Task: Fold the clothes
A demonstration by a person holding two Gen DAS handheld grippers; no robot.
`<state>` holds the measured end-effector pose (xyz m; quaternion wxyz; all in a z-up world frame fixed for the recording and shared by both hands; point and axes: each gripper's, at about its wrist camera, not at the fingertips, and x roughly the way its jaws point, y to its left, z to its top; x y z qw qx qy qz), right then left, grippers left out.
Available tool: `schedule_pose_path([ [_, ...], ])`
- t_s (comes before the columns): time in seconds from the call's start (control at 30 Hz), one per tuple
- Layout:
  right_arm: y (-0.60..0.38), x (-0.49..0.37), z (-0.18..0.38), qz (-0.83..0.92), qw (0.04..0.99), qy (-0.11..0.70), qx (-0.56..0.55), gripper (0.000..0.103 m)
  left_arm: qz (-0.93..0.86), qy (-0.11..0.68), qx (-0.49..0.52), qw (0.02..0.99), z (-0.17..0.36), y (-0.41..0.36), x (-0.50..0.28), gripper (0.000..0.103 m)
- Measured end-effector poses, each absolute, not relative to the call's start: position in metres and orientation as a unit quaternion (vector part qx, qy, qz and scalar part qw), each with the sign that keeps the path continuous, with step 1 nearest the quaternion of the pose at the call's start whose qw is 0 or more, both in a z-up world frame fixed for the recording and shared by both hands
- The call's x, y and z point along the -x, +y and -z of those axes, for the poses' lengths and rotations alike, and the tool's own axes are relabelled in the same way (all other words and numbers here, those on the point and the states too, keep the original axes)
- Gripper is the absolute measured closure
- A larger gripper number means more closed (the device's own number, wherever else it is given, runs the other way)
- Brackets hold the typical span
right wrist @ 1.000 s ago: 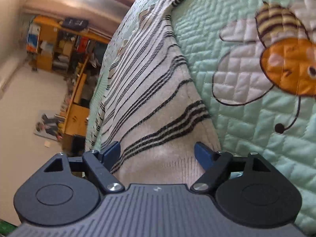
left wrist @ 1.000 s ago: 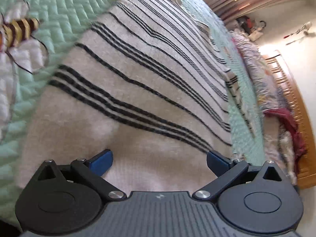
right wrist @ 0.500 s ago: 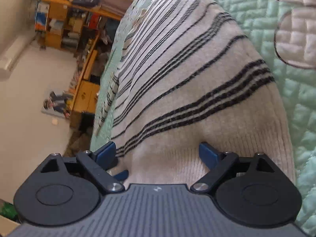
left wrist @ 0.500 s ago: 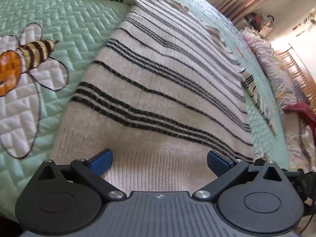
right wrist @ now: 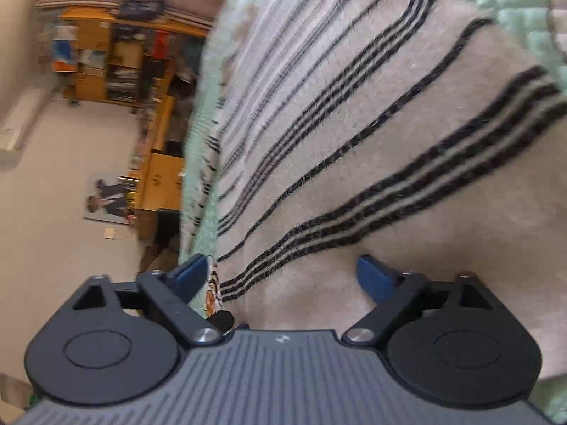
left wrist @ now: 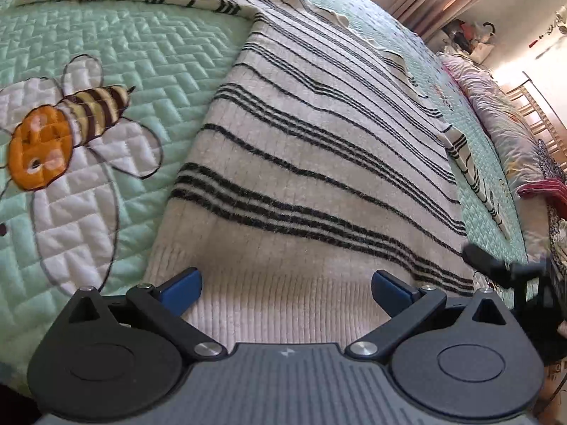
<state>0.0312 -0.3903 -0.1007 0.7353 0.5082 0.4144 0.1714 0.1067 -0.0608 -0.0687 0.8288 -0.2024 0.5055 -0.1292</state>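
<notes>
Left tongs (left wrist: 285, 288): jaws spread wide, nothing gripped, hovering over the ribbed hem
Right tongs (right wrist: 283, 274): also wide open and empty, sitting at the hem's other corner
Bed quilt (left wrist: 149, 63): mint green, quilted all over, carries everything
Sweater (left wrist: 319, 163): cream knit with black stripes, spread flat on the quilt, sleeves out to the sides
Bee patch (left wrist: 60, 134): orange and striped, just beside the sweater's edge

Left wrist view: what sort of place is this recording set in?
Most likely a bedroom in a home. A striped sweater lies spread on a bed covered by a green quilt with a bee design. The right wrist view shows cluttered wooden shelves across the floor.
</notes>
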Motion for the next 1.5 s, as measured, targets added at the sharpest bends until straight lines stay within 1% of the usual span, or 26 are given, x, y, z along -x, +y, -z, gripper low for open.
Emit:
schedule_pose_path([
  [0.1, -0.397, -0.028, 0.089, -0.16, 0.736, 0.419, -0.507, 0.012, 0.128, 0.481, 0.183, 0.848, 0.049, -0.068, -0.104, 0.001],
  [0.2, -0.394, -0.028, 0.065, -0.159, 0.767, 0.39, -0.483, 0.01, 0.164, 0.461, 0.174, 0.855, 0.036, -0.085, -0.106, 0.001],
  [0.27, -0.397, -0.029, 0.069, -0.148, 0.768, 0.388, -0.488, 0.004, 0.178, 0.472, 0.159, 0.849, 0.044, -0.098, -0.111, 0.001],
  [0.37, -0.405, -0.029, 0.088, -0.124, 0.752, 0.402, -0.508, 0.004, 0.155, 0.517, 0.169, 0.825, 0.074, -0.099, -0.118, 0.001],
  [0.4, -0.41, -0.025, 0.097, -0.12, 0.741, 0.403, -0.524, 0.006, 0.156, 0.512, 0.174, 0.826, 0.078, -0.096, -0.115, 0.001],
  [0.43, -0.416, -0.02, 0.104, -0.117, 0.731, 0.402, -0.539, 0.01, 0.161, 0.506, 0.174, 0.829, 0.076, -0.094, -0.111, 0.001],
  [0.47, -0.42, -0.017, 0.106, -0.12, 0.726, 0.395, -0.55, 0.012, 0.16, 0.508, 0.168, 0.83, 0.073, -0.092, -0.11, 0.001],
  [0.53, -0.427, -0.017, 0.106, -0.118, 0.718, 0.394, -0.561, 0.012, 0.145, 0.51, 0.153, 0.834, 0.065, -0.091, -0.11, 0.001],
  [0.67, -0.421, -0.025, 0.093, -0.12, 0.733, 0.384, -0.548, 0.009, 0.153, 0.48, 0.138, 0.853, 0.041, -0.097, -0.107, 0.001],
  [0.7, -0.416, -0.028, 0.089, -0.129, 0.737, 0.382, -0.542, 0.009, 0.161, 0.478, 0.135, 0.853, 0.038, -0.099, -0.107, 0.001],
  [0.77, -0.406, -0.034, 0.083, -0.146, 0.745, 0.381, -0.528, 0.004, 0.161, 0.49, 0.127, 0.847, 0.046, -0.105, -0.11, 0.001],
  [0.83, -0.402, -0.034, 0.084, -0.157, 0.747, 0.394, -0.512, 0.004, 0.143, 0.511, 0.145, 0.835, 0.061, -0.098, -0.11, 0.001],
  [0.93, -0.398, -0.031, 0.068, -0.161, 0.78, 0.39, -0.462, 0.004, 0.142, 0.509, 0.176, 0.83, 0.068, -0.089, -0.108, 0.001],
  [1.03, -0.398, -0.03, 0.043, -0.162, 0.82, 0.36, -0.414, 0.004, 0.15, 0.476, 0.186, 0.846, 0.047, -0.085, -0.104, 0.001],
  [1.13, -0.395, -0.033, 0.012, -0.174, 0.859, 0.32, -0.359, 0.004, 0.165, 0.417, 0.158, 0.88, 0.013, -0.09, -0.097, 0.001],
  [1.17, -0.392, -0.038, 0.009, -0.176, 0.865, 0.319, -0.345, 0.003, 0.17, 0.406, 0.145, 0.886, 0.006, -0.092, -0.098, 0.001],
  [1.2, -0.39, -0.043, 0.006, -0.178, 0.87, 0.318, -0.331, 0.001, 0.171, 0.406, 0.14, 0.887, 0.004, -0.094, -0.101, 0.001],
  [1.27, -0.387, -0.054, 0.002, -0.181, 0.877, 0.318, -0.311, 0.0, 0.162, 0.432, 0.151, 0.874, 0.014, -0.092, -0.109, 0.001],
  [1.33, -0.393, -0.059, 0.022, -0.173, 0.849, 0.341, -0.365, 0.0, 0.159, 0.459, 0.155, 0.86, 0.031, -0.09, -0.114, 0.001],
  [1.43, -0.408, -0.055, 0.063, -0.132, 0.805, 0.381, -0.435, 0.001, 0.12, 0.527, 0.139, 0.83, 0.073, -0.087, -0.122, 0.001],
  [1.47, -0.413, -0.05, 0.078, -0.108, 0.794, 0.401, -0.445, 0.001, 0.128, 0.517, 0.138, 0.835, 0.079, -0.083, -0.118, 0.001],
  [1.5, -0.414, -0.04, 0.091, -0.096, 0.787, 0.409, -0.452, 0.005, 0.137, 0.505, 0.136, 0.841, 0.08, -0.081, -0.114, 0.001],
])
